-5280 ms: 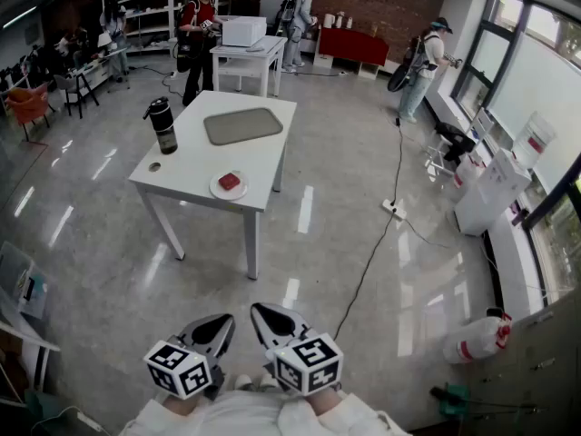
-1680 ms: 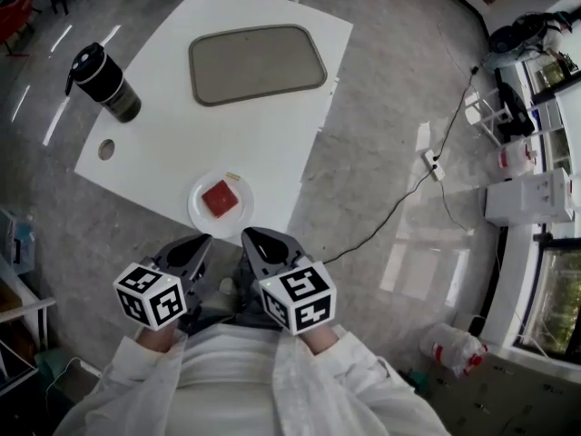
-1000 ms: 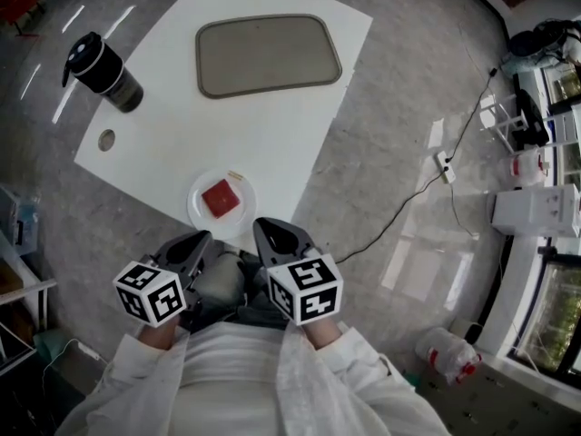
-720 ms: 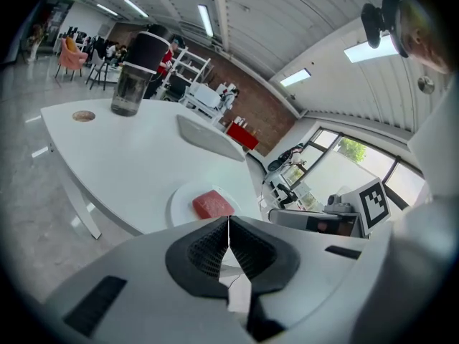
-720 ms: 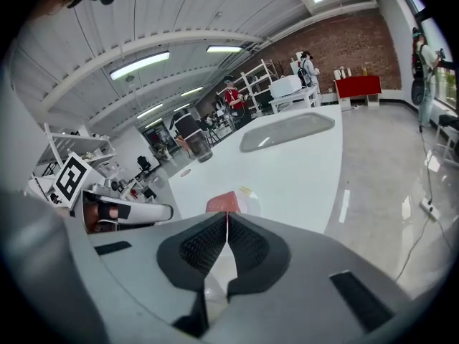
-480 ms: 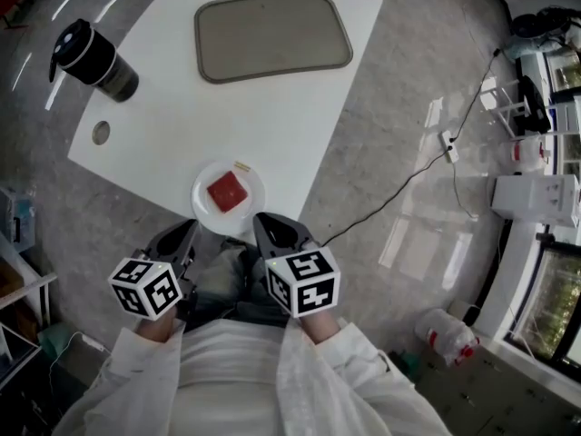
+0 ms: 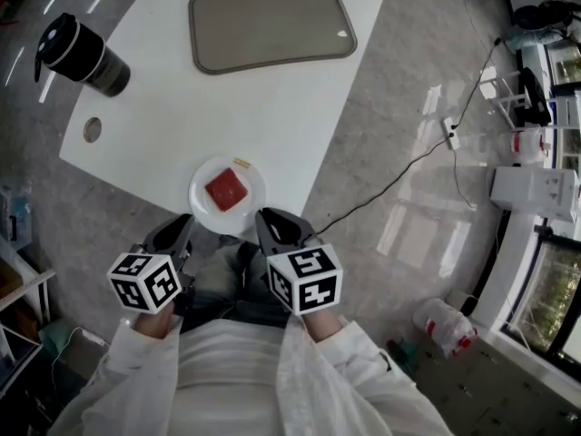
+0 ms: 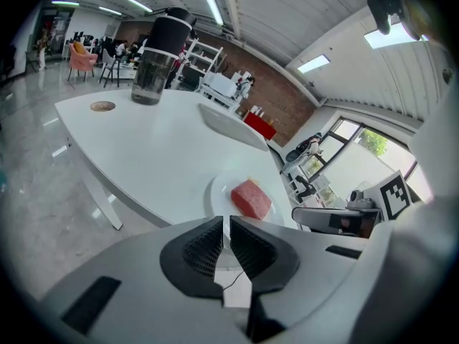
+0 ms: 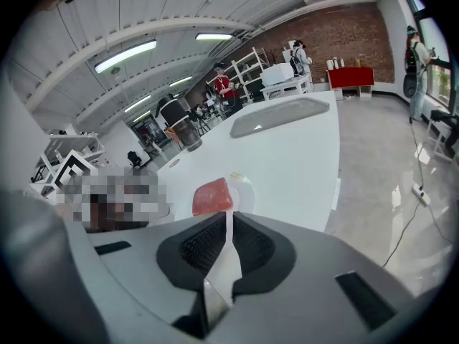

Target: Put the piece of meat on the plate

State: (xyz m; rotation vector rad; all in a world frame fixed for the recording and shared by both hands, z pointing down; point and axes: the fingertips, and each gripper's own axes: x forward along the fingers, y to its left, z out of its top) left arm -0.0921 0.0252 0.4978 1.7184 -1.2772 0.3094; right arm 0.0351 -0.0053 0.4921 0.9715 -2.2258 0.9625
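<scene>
Plate [image 8: 216,190] rim behind left gripper [image 8: 226,222]

The person wears a white long-sleeved top [image 7: 231,375] with loose, creased sleeves [image 7: 136,363], over dark grey trousers [image 7: 222,275]. The left gripper [image 7: 171,232] and right gripper [image 7: 275,221] have smooth, rounded grey shells, and each carries a white cube [image 7: 305,280] printed with black square markers. Their jaws are black, curved and finely ribbed
</scene>
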